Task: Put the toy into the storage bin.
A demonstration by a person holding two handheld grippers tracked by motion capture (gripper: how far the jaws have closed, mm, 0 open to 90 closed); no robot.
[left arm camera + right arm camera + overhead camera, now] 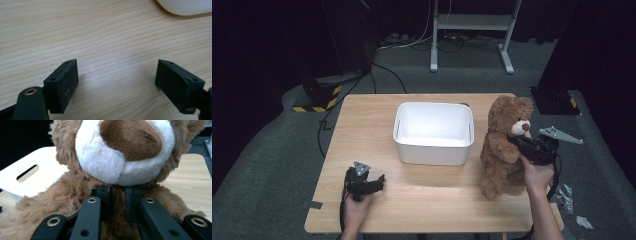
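While the wooden table [362, 125] held everything, a white tub [433, 132] sat in its middle. Just to the right of the tub stood a brown teddy bear [504, 145], upright near the table's right edge. The right gripper [518, 142] had its jaws pinched narrow on the fur below the bear's white snout [120, 162]. The left gripper [379, 180] rested low on the table near the front edge, well apart from the bear, with its jaws wide and nothing between them.

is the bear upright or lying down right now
Upright. The bear stands on the table beside the tub, head on top, with the right gripper shut on the fur just under its chin.
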